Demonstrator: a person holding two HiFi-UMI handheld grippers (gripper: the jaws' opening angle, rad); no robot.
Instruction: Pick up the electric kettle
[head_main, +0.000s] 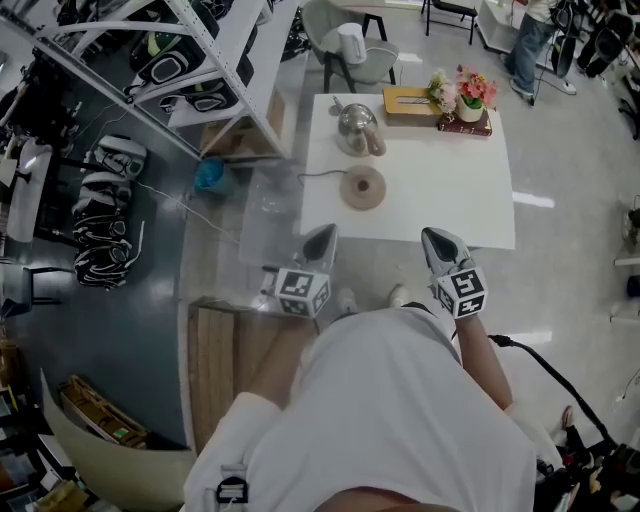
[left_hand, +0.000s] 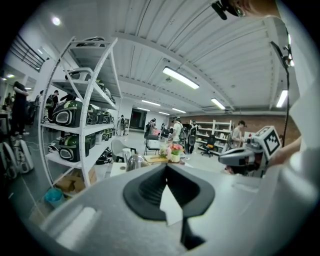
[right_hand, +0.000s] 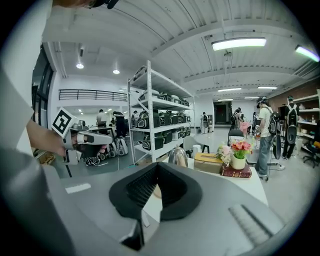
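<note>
The steel electric kettle (head_main: 355, 125) stands at the far left of the white table (head_main: 450, 200), apart from its round base (head_main: 362, 187), which lies nearer to me with a cord running left. Both grippers hover at the table's near edge, well short of the kettle. My left gripper (head_main: 318, 245) is shut and empty, and my right gripper (head_main: 443, 250) is likewise shut and empty. In the left gripper view the kettle (left_hand: 134, 161) shows just beyond the shut jaw tips (left_hand: 166, 166). The right gripper view has the kettle (right_hand: 177, 156) ahead of its tips (right_hand: 157, 164).
A wooden tissue box (head_main: 410, 103), a flower pot (head_main: 470, 92) and a dark book (head_main: 465, 125) sit along the table's far edge. A grey chair (head_main: 350, 50) stands behind. White shelving with bags (head_main: 190, 60) lines the left. A person (head_main: 530, 45) stands far right.
</note>
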